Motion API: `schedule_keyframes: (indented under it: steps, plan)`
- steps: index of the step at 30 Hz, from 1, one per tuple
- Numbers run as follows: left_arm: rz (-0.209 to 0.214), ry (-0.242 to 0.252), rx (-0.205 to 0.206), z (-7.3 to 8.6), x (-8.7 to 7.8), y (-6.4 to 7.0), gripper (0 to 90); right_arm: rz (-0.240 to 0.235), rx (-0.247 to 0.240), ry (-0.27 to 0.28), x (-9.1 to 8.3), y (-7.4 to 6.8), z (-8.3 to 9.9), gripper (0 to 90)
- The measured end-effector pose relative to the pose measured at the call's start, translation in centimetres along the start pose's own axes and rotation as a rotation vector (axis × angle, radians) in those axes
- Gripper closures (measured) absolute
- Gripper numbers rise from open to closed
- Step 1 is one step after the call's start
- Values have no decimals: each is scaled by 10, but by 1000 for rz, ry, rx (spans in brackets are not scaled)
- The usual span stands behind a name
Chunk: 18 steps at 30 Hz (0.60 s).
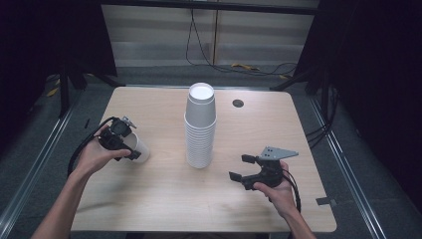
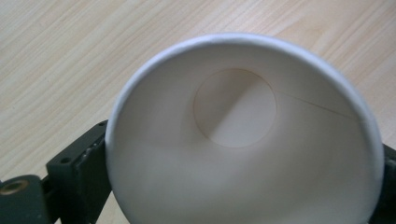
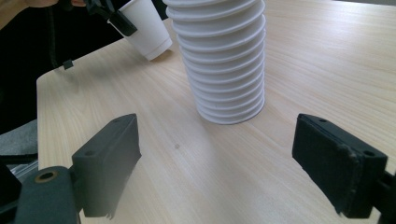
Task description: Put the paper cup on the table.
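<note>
- Right gripper view, nearest item: right gripper (image 3: 215, 163), jaws spread wide with nothing between them, hovering low over the table (image 3: 299, 60).
- Ahead of those jaws, slightly left of their centre line: stack of cups (image 3: 222, 56), white paper, upside down, standing on the wood, apart from both pads.
- Beyond the stack, far left: left gripper (image 1: 119, 142), jaws closed on the wall of a single cup (image 1: 139, 148) near its rim; cup tilted, its base pointing toward the stack. Left gripper view looks straight into its empty mouth (image 2: 243, 135).
- Step in hand, by judgement: one cup is separate from the stack and carried in the left gripper, either just pulled off or about to go on.
- Next move calls for: the right gripper closing in to steady the stack while the held cup is turned and set down or nested.
</note>
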<state>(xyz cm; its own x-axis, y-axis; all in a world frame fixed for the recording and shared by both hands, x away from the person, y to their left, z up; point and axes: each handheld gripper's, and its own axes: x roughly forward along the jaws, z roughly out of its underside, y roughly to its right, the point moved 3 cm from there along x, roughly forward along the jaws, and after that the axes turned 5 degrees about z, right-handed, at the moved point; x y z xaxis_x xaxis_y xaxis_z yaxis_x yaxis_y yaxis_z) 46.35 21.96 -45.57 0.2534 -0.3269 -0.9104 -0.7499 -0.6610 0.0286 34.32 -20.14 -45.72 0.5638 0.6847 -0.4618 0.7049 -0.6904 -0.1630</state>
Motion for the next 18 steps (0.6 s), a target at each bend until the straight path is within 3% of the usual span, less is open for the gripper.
schedule_keyframes:
  steps: [5,8,14,16,18]
  plan:
    - [-20,17,9,2,7,-2,40,3,0,-1,0,0,0,149]
    - [21,52,-9,5,7,-1,50,-1,4,-9,0,1,0,149]
    - [-1,40,-1,6,11,-5,47,-7,6,-14,2,0,0,149]
    - [5,49,-7,8,12,-6,78,-8,8,-14,1,0,0,148]
    - [44,51,-3,10,13,-7,213,-8,12,-15,1,1,0,145]
